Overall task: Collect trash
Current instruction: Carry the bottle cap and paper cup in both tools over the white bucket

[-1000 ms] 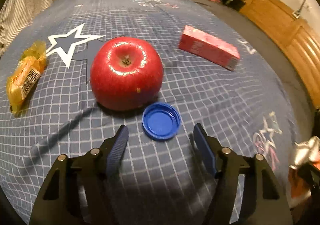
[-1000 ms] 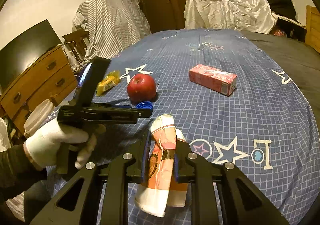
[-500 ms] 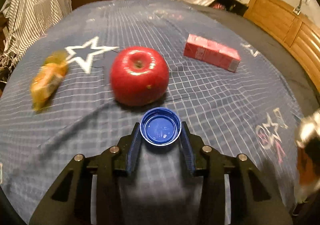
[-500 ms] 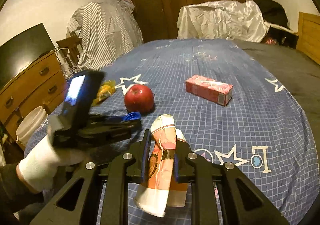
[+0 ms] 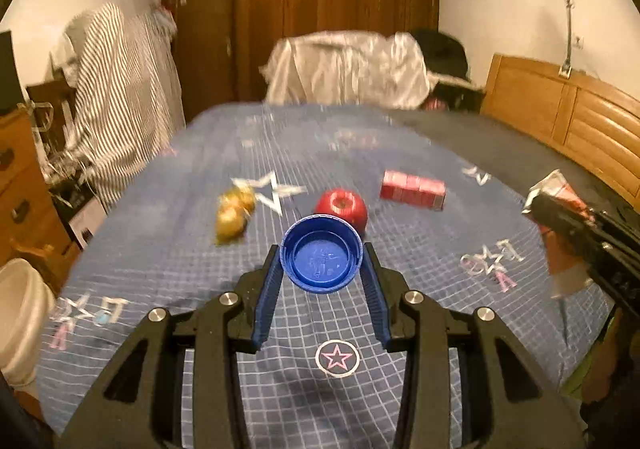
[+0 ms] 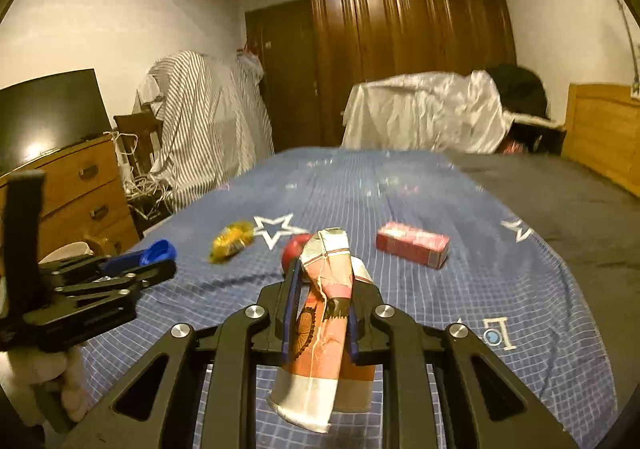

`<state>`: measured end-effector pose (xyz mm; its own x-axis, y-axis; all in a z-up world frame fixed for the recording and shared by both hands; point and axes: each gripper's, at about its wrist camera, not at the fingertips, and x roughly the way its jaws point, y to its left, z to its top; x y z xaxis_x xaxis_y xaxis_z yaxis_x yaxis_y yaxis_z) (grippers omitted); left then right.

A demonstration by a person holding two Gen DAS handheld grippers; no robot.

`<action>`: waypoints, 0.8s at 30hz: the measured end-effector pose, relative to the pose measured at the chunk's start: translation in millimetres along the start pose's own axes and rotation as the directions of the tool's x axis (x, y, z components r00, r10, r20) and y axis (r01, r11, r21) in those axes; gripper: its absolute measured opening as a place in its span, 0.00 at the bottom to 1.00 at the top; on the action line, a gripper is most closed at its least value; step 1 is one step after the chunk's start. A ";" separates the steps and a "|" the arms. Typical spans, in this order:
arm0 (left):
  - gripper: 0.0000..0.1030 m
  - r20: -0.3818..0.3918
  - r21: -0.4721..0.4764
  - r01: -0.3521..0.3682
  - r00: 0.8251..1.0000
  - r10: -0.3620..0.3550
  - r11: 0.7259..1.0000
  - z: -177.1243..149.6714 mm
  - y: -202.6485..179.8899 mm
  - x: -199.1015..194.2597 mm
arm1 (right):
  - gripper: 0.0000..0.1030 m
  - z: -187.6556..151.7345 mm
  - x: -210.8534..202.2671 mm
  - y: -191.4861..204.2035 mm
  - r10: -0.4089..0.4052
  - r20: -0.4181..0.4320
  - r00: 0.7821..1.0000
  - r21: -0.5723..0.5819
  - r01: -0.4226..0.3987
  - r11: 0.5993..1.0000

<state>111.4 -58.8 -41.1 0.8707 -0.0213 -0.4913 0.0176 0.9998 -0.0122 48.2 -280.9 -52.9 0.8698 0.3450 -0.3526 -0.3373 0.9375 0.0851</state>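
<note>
Across the bed [image 5: 460, 321] the red carton [image 5: 413, 190], apple [image 5: 341, 206] and yellow wrapper [image 5: 234, 214] are lying uncollected; your right tool [image 6: 323, 303] is clenching a crushed paper cup [image 6: 325, 329], your left tool [image 5: 322, 273] is gripping the blue bottle cap [image 5: 321, 258]

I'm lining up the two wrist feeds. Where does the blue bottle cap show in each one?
Left wrist: blue bottle cap at centre, clamped in the left hand-held gripper, open side to the camera.
Right wrist: the cap at far left, seen edge-on.
Shared landmark: red carton lying on the blue checked bedspread.
</note>
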 end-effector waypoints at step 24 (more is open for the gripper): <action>0.37 0.096 -0.022 -0.018 0.995 0.020 1.000 6.5 0.2 -54.2 | 0.20 12.5 -61.2 49.0 -0.020 0.031 0.999 -0.039 0.021 0.999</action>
<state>67.4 -57.5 -8.8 0.9141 -0.0007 -0.4055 -0.0091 0.9997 -0.0224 -17.1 -255.5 -15.5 0.8873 0.3275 -0.3248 -0.3328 0.9421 0.0408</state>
